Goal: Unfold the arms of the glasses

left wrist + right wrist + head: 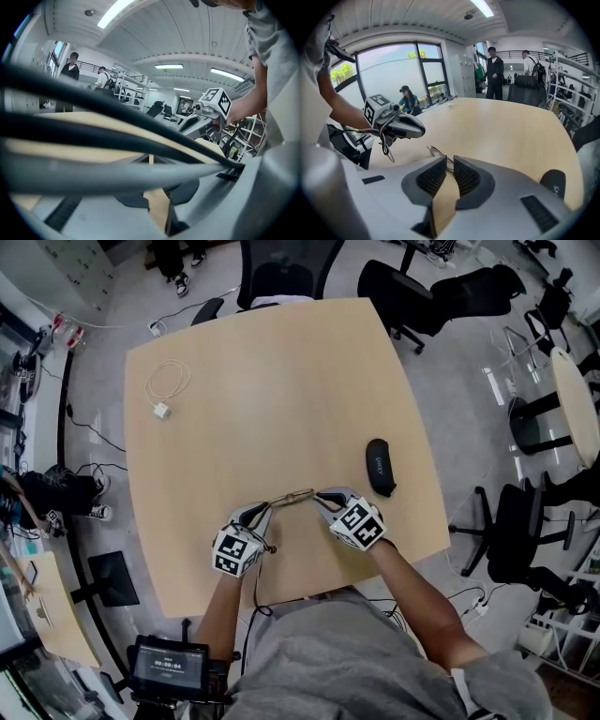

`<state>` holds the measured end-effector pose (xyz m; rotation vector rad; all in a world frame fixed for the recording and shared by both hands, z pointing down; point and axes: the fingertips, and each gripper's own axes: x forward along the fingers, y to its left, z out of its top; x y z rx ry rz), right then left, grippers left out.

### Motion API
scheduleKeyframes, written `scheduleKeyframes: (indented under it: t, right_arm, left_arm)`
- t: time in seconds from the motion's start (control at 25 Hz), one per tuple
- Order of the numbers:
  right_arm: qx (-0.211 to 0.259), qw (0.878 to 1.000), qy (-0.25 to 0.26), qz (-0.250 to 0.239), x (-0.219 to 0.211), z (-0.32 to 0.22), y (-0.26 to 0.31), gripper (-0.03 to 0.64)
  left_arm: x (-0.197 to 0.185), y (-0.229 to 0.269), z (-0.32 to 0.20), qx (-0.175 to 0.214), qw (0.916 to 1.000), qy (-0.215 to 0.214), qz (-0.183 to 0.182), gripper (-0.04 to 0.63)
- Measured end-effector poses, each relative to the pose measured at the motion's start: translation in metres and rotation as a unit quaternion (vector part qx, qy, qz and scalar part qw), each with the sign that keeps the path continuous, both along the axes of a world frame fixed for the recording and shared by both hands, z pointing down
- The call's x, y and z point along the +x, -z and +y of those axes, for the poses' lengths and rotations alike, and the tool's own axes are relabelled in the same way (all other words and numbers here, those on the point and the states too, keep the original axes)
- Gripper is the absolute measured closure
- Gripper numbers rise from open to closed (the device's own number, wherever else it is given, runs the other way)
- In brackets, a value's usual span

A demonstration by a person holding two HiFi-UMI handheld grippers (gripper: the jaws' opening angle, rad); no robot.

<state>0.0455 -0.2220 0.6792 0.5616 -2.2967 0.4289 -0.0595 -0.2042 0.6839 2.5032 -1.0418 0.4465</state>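
the glasses (292,495) are hanging just above the table (281,381) near its 6 o'clock edge, stretched between both grippers. the right gripper (449,161) is pinching their thin wire arm at the 3 o'clock end, jaws almost meeting. the left gripper (266,512) is holding the 9 o'clock end, jaws narrowed to a slit. a black case (379,467) is lying at the glasses' 2 o'clock, and a white cable (165,385) is sitting well apart at 10 o'clock.
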Motion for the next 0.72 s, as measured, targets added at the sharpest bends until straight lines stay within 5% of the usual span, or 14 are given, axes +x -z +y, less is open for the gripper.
scheduleKeyframes:
  t: [0.16,0.72]
  right_arm:
    - [-0.017,0.999,0.005,0.032,0.000,0.000,-0.029,0.538]
    - [0.002,0.991,0.032,0.127,-0.001,-0.011,-0.073,0.575]
  left_arm:
    - [0.002,-0.023,0.001,-0.016,0.9994,-0.016,-0.026,0.585]
    - [0.006,-0.060,0.009,-0.058,0.9945,-0.062,-0.061,0.565]
